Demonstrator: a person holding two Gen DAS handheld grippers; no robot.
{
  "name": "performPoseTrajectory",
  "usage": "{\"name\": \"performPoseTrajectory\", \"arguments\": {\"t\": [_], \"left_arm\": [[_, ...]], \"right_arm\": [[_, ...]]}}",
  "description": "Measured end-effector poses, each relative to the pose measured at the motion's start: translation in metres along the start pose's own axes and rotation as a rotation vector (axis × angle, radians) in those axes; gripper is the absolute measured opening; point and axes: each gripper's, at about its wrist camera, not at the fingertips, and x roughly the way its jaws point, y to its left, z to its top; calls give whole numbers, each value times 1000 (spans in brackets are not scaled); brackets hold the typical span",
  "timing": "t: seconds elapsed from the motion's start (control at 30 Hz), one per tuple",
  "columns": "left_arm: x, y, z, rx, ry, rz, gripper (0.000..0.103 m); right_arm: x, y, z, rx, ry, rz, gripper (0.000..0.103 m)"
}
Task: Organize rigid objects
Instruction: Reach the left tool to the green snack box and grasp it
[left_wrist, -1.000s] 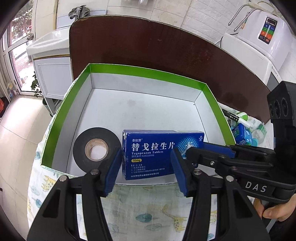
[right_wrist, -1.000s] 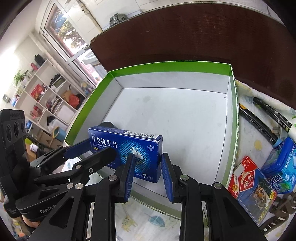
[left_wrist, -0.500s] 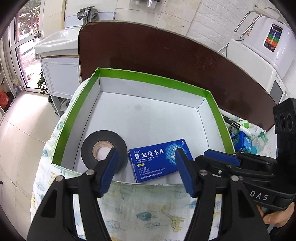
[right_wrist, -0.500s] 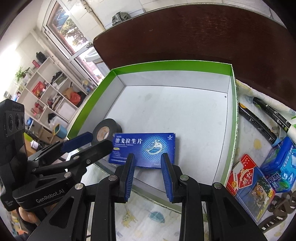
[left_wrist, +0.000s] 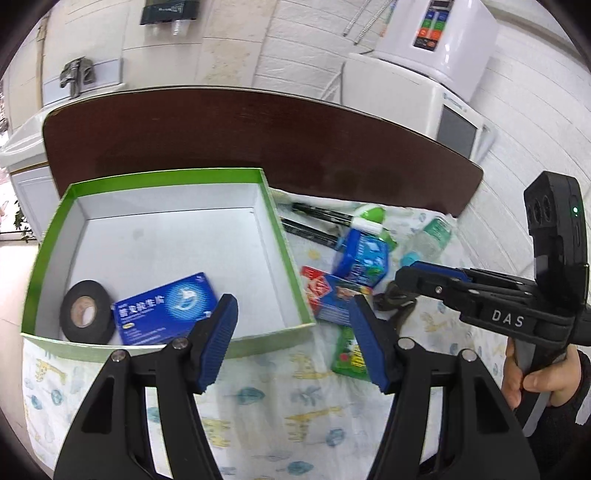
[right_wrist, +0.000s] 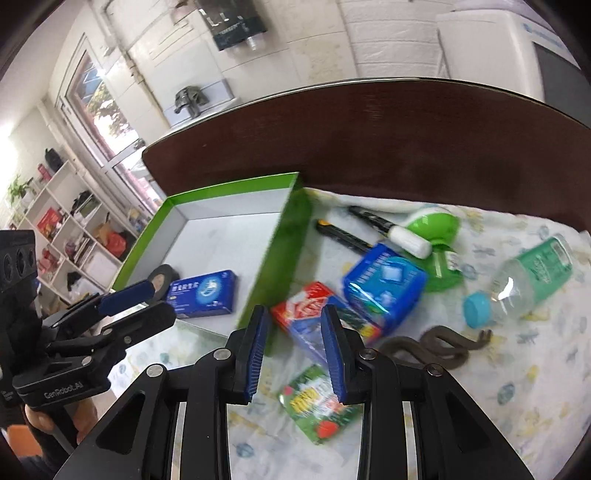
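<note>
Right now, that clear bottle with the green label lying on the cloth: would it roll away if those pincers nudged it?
Probably. The bottle lies on its side and is round, so a sideways push could roll it across the cloth. It looks mostly empty, so likely light. Its clear plastic wall may be slick and flex when squeezed.

My right gripper (left_wrist: 402, 277) body: "DAS" in white letters.
My left gripper (right_wrist: 125, 295) body: "GenRobot.AI".
Blue box (left_wrist: 166, 308) in the tray: white Chinese characters, too blurred for me to read, I think.
</note>
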Motion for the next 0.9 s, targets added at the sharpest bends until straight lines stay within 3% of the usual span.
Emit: {"name": "performPoseTrajectory", "arguments": {"t": [0.17,0.3,0.4,0.53,0.67,0.9], "left_arm": [[24,-39,-12,51,63,-42,62],[42,-48,-27,36,117,-41,60],[53,-49,-35,43,146,-34,58],[73,-50,-41,85,186,-37,39],[92,-39,-42,61,225,-41,39],[101,-25,-39,-24,249,-143,38]], "right_arm": [[-21,-33,-19,86,-21,-45,32],[-22,-41,-31,66,-7,-1,32],[-17,-37,-39,32,13,36,32],[-5,-36,-57,60,61,55,32],[6,-47,-73,136,101,70,32],[19,-55,-80,209,130,93,32]]}}
